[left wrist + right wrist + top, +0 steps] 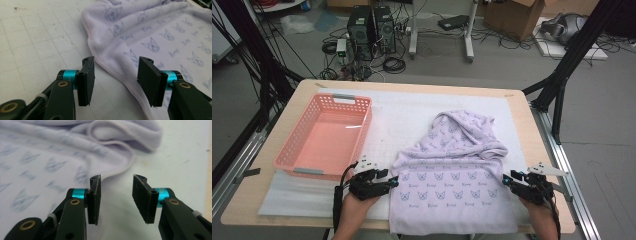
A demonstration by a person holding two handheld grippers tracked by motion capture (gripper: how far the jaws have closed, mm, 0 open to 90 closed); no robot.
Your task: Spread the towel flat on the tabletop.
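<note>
Lilac towel (455,187) lies on white mat (412,117) at near side of desk (522,107), between both tools, far half bunched. Left tool (395,181) at towel's left edge, right tool (506,180) at right edge — both released, jaws apart, hem (117,72) between left jaws, nothing pinched. Pink basket (304,150) sits left, nearer left tool. Open mat beyond towel for spreading.

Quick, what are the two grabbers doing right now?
Left gripper: open, towel edge between its jaws, not pinched.
Right gripper: open, holding nothing.
</note>
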